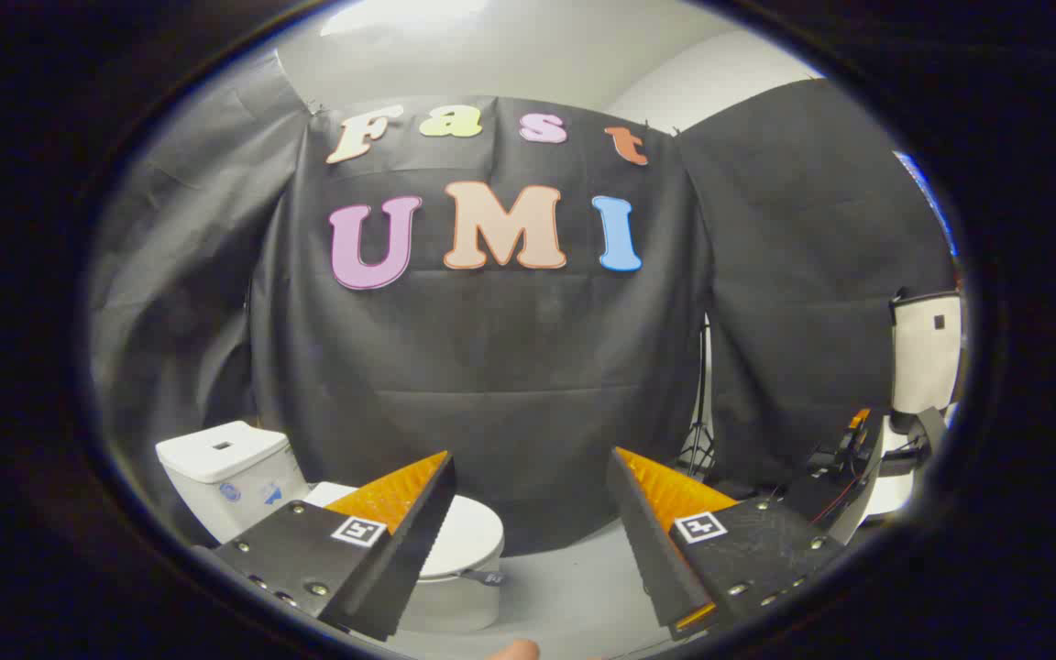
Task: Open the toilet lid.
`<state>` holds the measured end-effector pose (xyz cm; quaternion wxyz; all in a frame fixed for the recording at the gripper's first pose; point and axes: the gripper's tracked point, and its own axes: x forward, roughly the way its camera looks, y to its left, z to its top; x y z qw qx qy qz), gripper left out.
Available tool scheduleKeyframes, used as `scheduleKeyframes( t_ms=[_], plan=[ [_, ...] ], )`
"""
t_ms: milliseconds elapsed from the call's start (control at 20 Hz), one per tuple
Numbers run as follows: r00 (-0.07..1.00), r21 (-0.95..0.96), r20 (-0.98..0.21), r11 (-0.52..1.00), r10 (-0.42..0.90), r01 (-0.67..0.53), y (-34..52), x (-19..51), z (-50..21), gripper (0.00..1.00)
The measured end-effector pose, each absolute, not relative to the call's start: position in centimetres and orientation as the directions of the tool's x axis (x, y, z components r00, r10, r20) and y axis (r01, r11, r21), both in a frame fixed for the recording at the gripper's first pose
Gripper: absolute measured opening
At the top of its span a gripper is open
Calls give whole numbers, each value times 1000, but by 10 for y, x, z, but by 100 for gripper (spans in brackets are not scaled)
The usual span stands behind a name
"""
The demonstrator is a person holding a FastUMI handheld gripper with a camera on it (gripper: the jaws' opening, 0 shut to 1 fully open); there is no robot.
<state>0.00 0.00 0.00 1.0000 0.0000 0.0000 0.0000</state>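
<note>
We hold the gripper [528, 513] up and level, its two fingers spread wide with nothing between them but open air. Neither finger touches anything.

The toilet [441, 600] stands low down, beyond and partly behind the left finger [390, 550], well apart from the tips. Its tank [221, 467] sits against the black cloth wall [491, 367], and the bowl points out across the grey floor [574, 596]. The lid [468, 532] lies flat on the seat, closed; we see its white top curving out past the inner edge of the left finger. A small dark strap or tab [487, 577] seems to hang at the front rim of the lid, though it is too small for us to be sure what it is.

Off beyond the right finger [665, 541] there is a stand [698, 431] and some dark gear with red wires [844, 458], and a white panel [927, 353] further off. None of that concerns the task.

As we judge it, nothing of the task is done yet. The lid is down and untouched, and the gripper is not lined up with it. What is left is all of it: bring the fingers down and across to the lid's front edge, get a hold on or under that edge, and swing the lid up and back toward the tank until it stands open.
</note>
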Motion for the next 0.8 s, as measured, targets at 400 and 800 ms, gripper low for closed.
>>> scheduleKeyframes(
  t_ms=[400,800],
  plan=[
    [1000,32,-27,999,4,-3,-3,3,-10,98],
    [999,73,-32,997,-7,9,-10,3,-16,98]
  ],
)
